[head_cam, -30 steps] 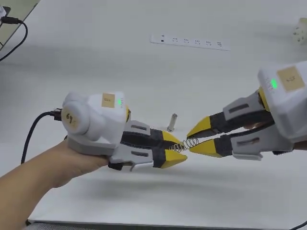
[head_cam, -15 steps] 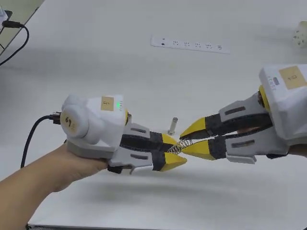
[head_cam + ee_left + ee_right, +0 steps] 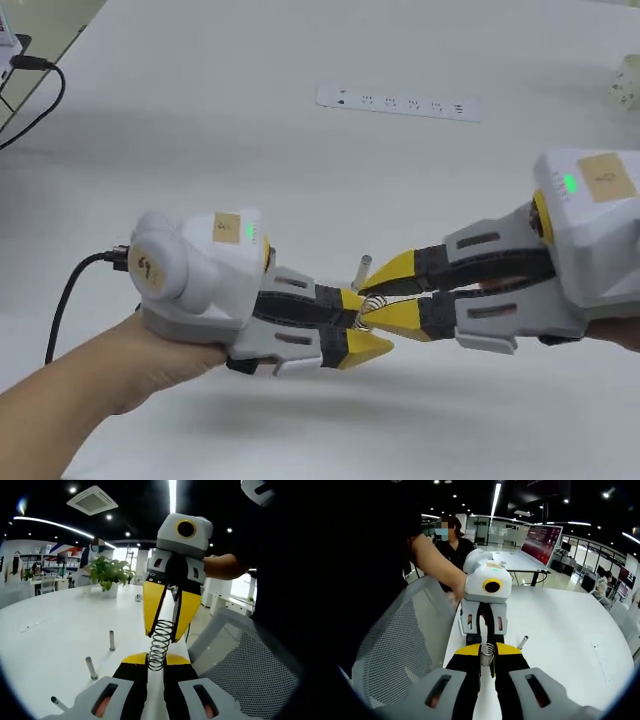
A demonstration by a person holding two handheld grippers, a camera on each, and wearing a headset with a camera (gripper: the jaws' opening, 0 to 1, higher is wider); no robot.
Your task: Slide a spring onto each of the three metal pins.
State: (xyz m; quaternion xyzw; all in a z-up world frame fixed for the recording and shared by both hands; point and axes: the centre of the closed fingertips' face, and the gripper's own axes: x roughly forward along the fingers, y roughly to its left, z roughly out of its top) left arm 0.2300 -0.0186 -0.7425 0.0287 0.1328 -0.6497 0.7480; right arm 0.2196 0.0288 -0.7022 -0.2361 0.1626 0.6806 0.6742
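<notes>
White bench (image 3: 300,180); spring (image 3: 372,305) lies L-to-R, ends clamped in L gripper (image 3: 156,659), R gripper (image 3: 487,652).

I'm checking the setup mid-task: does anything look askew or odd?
Only the spring: it spans between the left gripper and right gripper tips in mid-air, slightly bowed. The pins on the table are bare.

Silver spring (image 3: 161,640) – left gripper (image 3: 156,660) and right gripper (image 3: 487,652) – yellow tips, white bodies.

Table (image 3: 200,120): white, beneath both pairs of jaws;
Ceiling lights (image 3: 172,490): above left jaws;
Mesh chair (image 3: 395,640): left of right jaws
</notes>
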